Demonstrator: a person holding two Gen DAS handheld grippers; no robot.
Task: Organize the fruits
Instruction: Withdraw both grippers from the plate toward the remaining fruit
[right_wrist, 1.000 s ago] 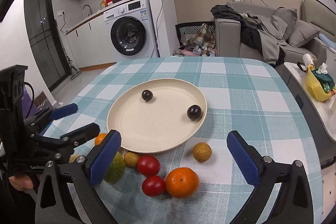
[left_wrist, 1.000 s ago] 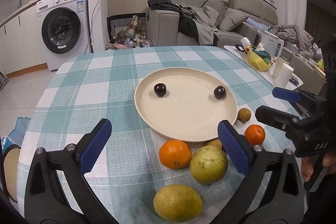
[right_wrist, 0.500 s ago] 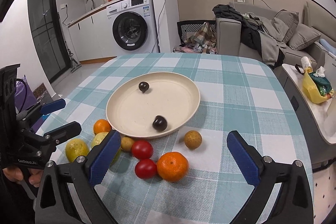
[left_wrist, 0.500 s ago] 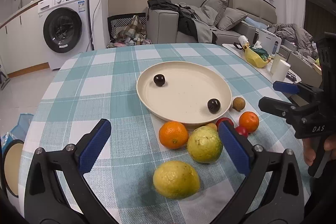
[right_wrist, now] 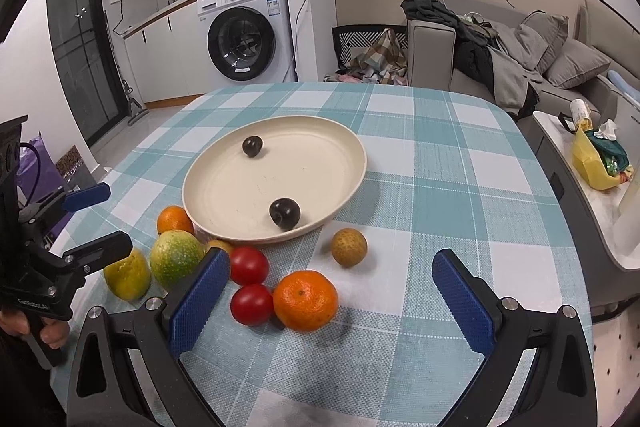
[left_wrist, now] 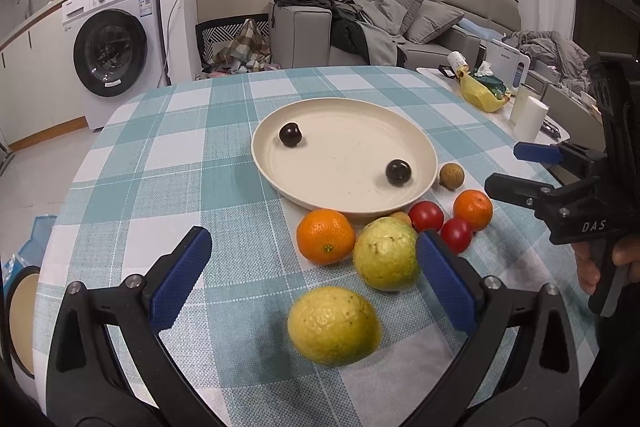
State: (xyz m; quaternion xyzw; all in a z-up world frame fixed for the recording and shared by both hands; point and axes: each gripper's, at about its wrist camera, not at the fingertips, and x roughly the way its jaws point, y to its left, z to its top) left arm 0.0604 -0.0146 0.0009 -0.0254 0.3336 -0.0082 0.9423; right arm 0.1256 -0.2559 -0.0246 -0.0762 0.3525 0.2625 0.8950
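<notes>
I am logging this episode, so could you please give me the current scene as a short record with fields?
surface: teal and white checked tablecloth
container: round cream plate
on plate: two dark round plums
off plate, by its near rim: two oranges, two red tomatoes, three yellow-green fruits, two small brownish fruits
left gripper: open, empty
right gripper: open, empty

text: "DAS" | on: right tongs [left_wrist: 538,173] body, white lettering
</notes>
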